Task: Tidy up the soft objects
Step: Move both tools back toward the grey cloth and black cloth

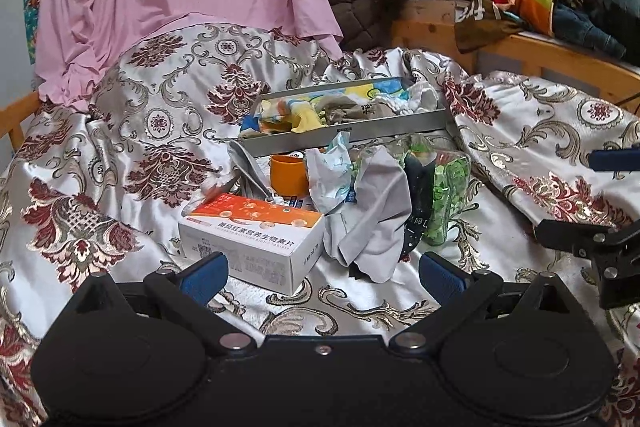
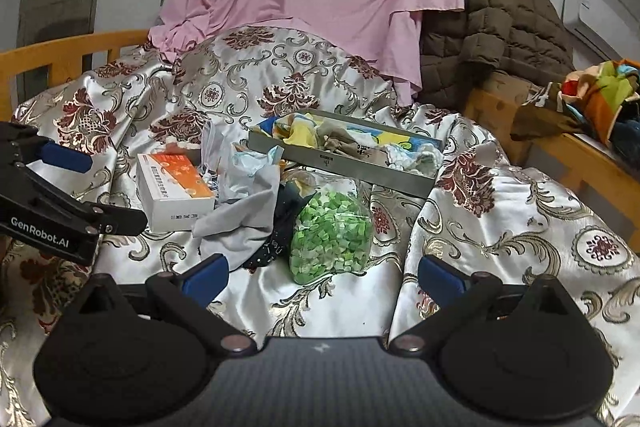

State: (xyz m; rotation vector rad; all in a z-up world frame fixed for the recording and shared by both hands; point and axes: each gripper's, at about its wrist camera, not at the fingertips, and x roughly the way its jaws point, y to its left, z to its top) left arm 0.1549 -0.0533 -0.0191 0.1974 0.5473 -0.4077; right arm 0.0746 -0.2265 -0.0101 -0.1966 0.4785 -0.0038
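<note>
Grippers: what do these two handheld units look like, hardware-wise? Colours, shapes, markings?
The left gripper and right gripper look the same: matte black plastic bodies with two rounded lobes, angled black linkage arms with silver pivot bolts, and blue pads on the fingertips. In the right wrist view the left unit's side carries white "GenRobot.AI" lettering. No cables, hands or sleeves are visible.

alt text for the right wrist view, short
The open right gripper hovers over a floral satin bedspread, facing a clear bag of green pieces, a grey cloth and an orange-and-white box. Behind them lies a grey tray holding soft items.
</note>
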